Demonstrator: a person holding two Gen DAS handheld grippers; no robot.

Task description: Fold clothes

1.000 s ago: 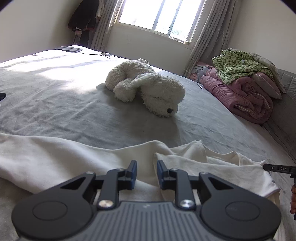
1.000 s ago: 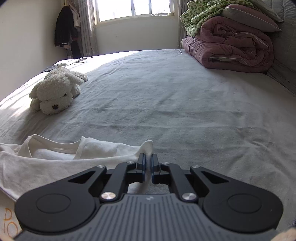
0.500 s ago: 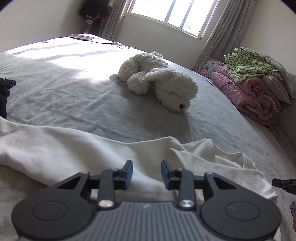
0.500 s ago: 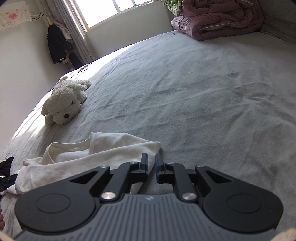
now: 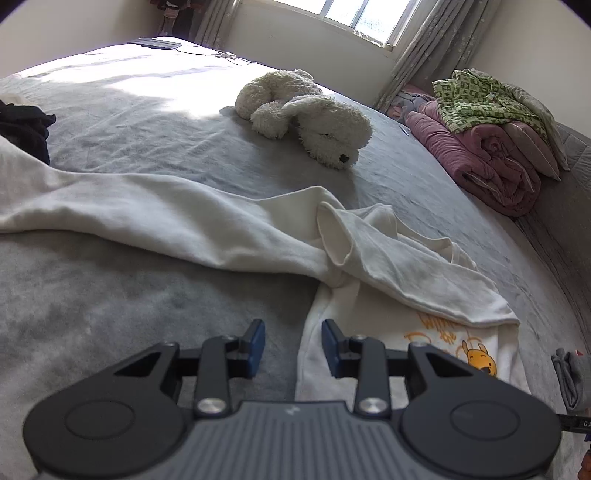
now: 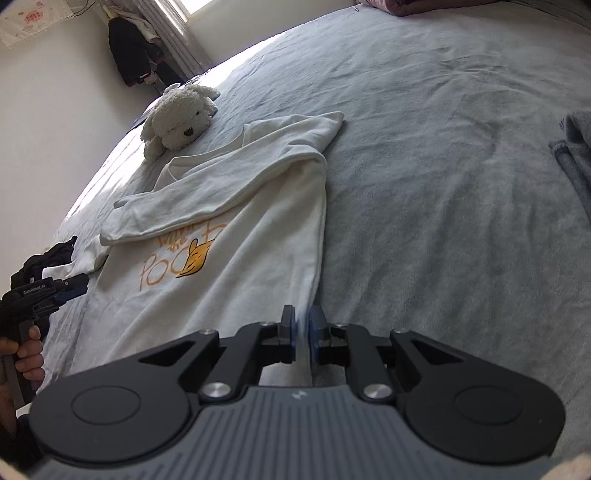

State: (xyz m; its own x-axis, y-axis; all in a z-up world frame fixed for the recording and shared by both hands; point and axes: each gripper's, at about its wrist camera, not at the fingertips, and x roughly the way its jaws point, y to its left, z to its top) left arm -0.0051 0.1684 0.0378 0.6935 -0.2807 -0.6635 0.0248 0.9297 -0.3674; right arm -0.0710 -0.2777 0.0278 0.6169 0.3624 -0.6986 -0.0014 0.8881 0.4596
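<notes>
The sweatshirt (image 6: 258,236) is soft matt cream cloth with a flat orange print. The bedspread (image 6: 443,166) is grey, napped and lightly creased. The far toy dog (image 5: 314,118) is shaggy white plush. The left gripper (image 5: 293,345) is matt black plastic with shiny metal screws.

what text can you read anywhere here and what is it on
"POO": orange print on the white shirt; the last letter is partly cut off by the bear drawing.
Orange lines above it on the shirt: partly under the folded sleeve, not readable.
"GenRobot.AI", roughly: white label on the left gripper; small, so unsure.
"DA": label at the left view's right edge; cut off.
Wall poster: pink marks, too blurred.
</notes>
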